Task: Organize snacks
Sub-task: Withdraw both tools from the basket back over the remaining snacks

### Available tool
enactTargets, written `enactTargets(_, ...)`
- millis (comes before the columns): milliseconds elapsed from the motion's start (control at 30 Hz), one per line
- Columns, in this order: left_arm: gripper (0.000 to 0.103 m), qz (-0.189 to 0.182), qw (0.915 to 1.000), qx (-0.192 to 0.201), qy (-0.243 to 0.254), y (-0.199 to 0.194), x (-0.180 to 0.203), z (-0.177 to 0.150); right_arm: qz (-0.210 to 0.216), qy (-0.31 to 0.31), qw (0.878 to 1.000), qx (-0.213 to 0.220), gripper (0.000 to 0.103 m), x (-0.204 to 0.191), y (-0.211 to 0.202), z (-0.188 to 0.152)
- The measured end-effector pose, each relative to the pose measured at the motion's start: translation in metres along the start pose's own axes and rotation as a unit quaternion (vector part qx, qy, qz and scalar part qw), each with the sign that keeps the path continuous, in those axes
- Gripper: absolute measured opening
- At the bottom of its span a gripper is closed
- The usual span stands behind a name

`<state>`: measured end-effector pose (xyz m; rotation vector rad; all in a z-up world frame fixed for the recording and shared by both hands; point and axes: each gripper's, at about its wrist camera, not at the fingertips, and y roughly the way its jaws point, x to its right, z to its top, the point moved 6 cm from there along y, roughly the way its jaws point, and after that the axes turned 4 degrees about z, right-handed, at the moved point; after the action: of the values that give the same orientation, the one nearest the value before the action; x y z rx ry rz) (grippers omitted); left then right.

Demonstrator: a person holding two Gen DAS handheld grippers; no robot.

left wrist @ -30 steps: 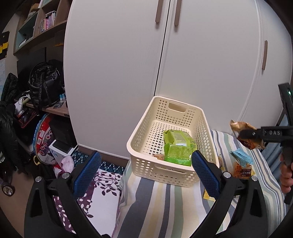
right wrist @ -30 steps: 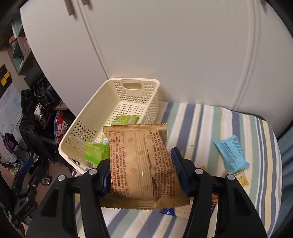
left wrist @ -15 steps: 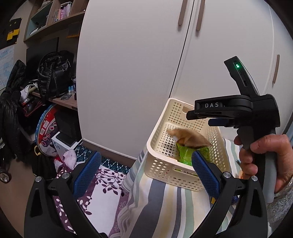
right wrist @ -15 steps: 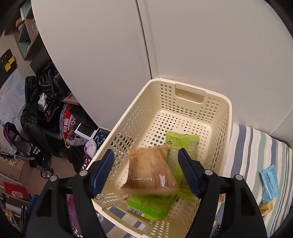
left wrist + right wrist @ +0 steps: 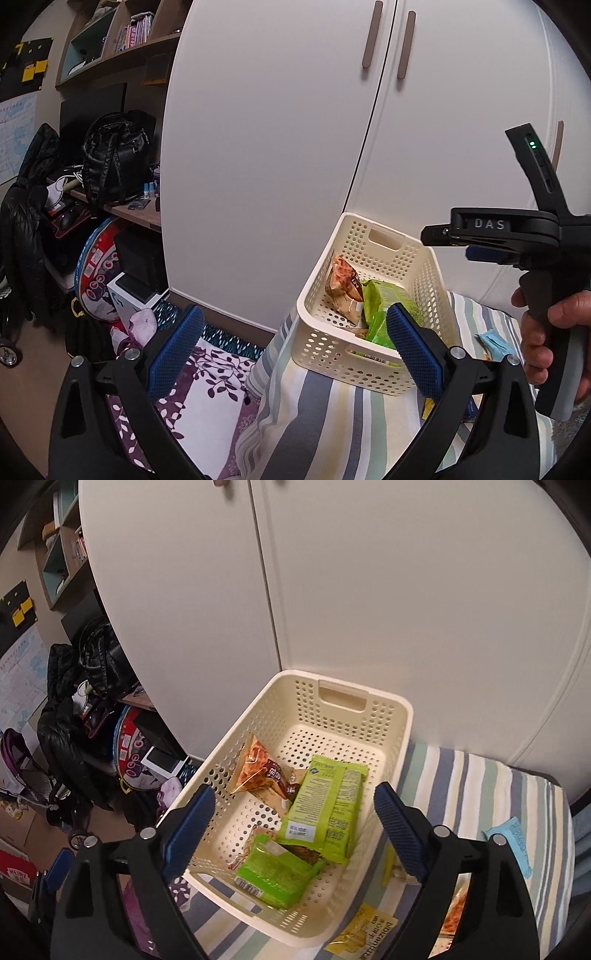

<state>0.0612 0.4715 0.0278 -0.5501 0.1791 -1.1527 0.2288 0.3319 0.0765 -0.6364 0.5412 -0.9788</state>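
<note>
A cream perforated basket (image 5: 384, 716) (image 5: 373, 373) rests on a striped bed. Inside it lie a brown snack packet (image 5: 264, 771) (image 5: 341, 286) leaning on the left wall, a long green packet (image 5: 327, 801) (image 5: 388, 295) and a smaller green packet (image 5: 277, 871). My right gripper (image 5: 291, 827) hovers open above the basket with nothing between its fingers; in the left wrist view it shows at the right (image 5: 491, 240), held by a hand (image 5: 554, 332). My left gripper (image 5: 295, 350) stands open and empty before the basket's near left corner.
On the striped cover (image 5: 476, 786) right of the basket lie a blue packet (image 5: 511, 842), a yellow packet (image 5: 365, 930) and an orange one (image 5: 456, 915). White wardrobe doors (image 5: 277, 129) rise right behind. A purple-leaf sheet (image 5: 207, 398), bags and floor clutter sit to the left.
My right gripper carried the brown packet over the basket and opened; the packet dropped in and now leans on the left wall. The left gripper shifted a little, staying open.
</note>
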Motion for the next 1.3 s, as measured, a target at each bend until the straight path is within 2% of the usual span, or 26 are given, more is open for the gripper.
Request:
enactTargets(133, 0.101, 0.007, 0.9999, 0.013, 0.003, -0.006, 0.004, 0.001, -0.024, -0.021, 0.998, 0.051, 0.095, 0.014, -0.038, 0.004)
enactTargets(200, 0.101, 0.001, 0.9997, 0.024, 0.007, -0.01, 0.007, 0.003, -0.035, -0.023, 0.996, 0.076, 0.098, 0.022, -0.059, 0.005)
enactTargets(333, 0.101, -0.007, 0.9988, 0.046, 0.016, -0.022, 0.016, 0.007, -0.049, -0.022, 0.991, 0.12, 0.098, 0.044, -0.098, 0.004)
enactTargets(500, 0.101, -0.047, 0.9962, 0.065, 0.034, -0.039, 0.038, 0.007, -0.066, -0.006, 0.985, 0.159, 0.098, 0.075, -0.138, 0.0)
enactTargets(600, 0.101, -0.065, 0.9947, 0.062, 0.051, -0.047, 0.055, 0.005, -0.083, 0.001, 0.982, 0.169, 0.098, 0.092, -0.153, -0.005)
enactTargets(867, 0.101, -0.092, 0.9904, 0.045, 0.093, -0.063, 0.101, -0.001, -0.098, 0.036, 0.982, 0.157, 0.098, 0.146, -0.169, -0.025)
enactTargets(1000, 0.101, -0.1, 0.9874, 0.044, 0.115, -0.071, 0.126, -0.003, -0.09, 0.07, 0.985, 0.13, 0.098, 0.182, -0.161, -0.039)
enactTargets(1300, 0.101, -0.127, 0.9837, 0.02, 0.126, -0.071, 0.164, -0.006, -0.071, 0.118, 0.989, 0.048, 0.098, 0.244, -0.119, -0.072)
